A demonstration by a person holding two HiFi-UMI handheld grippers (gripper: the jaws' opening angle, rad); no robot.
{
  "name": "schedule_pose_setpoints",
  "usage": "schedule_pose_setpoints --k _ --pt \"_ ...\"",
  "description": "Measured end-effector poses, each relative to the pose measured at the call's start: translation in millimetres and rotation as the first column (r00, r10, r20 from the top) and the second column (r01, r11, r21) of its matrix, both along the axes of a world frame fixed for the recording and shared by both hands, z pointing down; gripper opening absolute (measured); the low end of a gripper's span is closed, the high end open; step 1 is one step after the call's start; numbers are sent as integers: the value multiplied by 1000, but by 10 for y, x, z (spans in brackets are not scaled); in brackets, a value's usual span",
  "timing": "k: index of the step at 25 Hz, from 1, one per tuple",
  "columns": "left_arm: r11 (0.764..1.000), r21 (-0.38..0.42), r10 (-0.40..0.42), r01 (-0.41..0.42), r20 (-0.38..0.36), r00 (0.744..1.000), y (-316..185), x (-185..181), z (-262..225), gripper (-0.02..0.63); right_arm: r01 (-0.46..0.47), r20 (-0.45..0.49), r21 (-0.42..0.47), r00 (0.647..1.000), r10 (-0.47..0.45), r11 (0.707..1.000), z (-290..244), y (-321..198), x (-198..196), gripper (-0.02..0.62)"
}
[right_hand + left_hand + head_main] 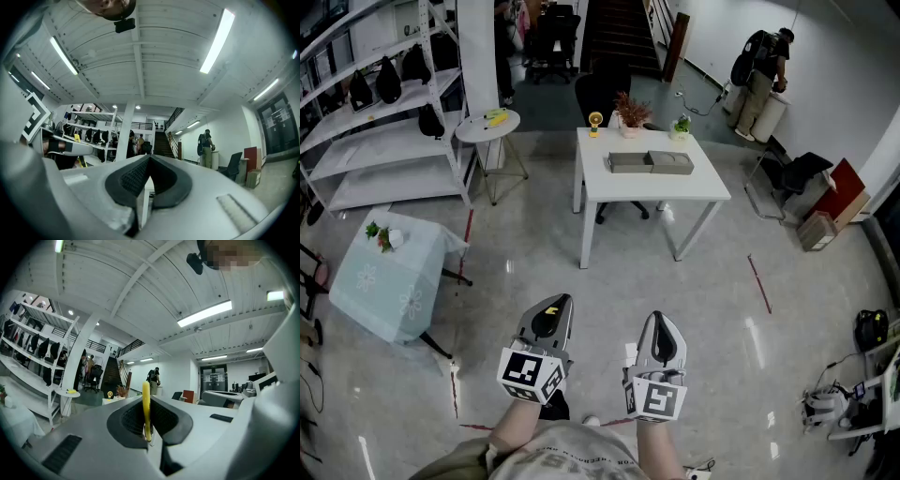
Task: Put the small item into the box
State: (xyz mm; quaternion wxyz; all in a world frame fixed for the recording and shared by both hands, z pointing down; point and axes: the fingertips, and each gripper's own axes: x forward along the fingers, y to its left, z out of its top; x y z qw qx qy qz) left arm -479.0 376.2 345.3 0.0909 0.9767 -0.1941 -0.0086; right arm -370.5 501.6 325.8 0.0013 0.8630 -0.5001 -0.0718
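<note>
Stood well apart from the white bench (705, 190), a gripper in each hand.
Held the thin yellow item (146, 404) clamped in the left gripper (553, 314) (edge-on between its pads), had the right gripper (662, 326) closed on nothing, saw the grey box (630, 162) far ahead on the bench.

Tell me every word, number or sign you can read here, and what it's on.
None can be read.
Cubes on left gripper and right gripper: square marker patterns, no letters.
Person's shirt print: too blurred.
Yellow item in left gripper: no print seen.
</note>
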Motion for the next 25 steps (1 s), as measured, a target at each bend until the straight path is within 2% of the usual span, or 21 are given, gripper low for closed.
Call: schedule_pose_setpoints --k 14,19,23,25 --pt "1000 -14 21 -21 11 1000 -254 234 83 11 -21 18 5 1000 21 1000 56 -229 203 -2" --pt "999 -16 39 -39 19 999 -436 331 87 11 22 63 8 998 -22 1000 105 -447 281 4" --pt "998 -14 56 -56 24 998 -637 414 61 11 19 87 2 996 -19 1000 144 -615 360 214" --pt "998 -11 69 -69 25 997 -746 460 42 11 7 87 3 996 -8 1000 130 -704 396 219"
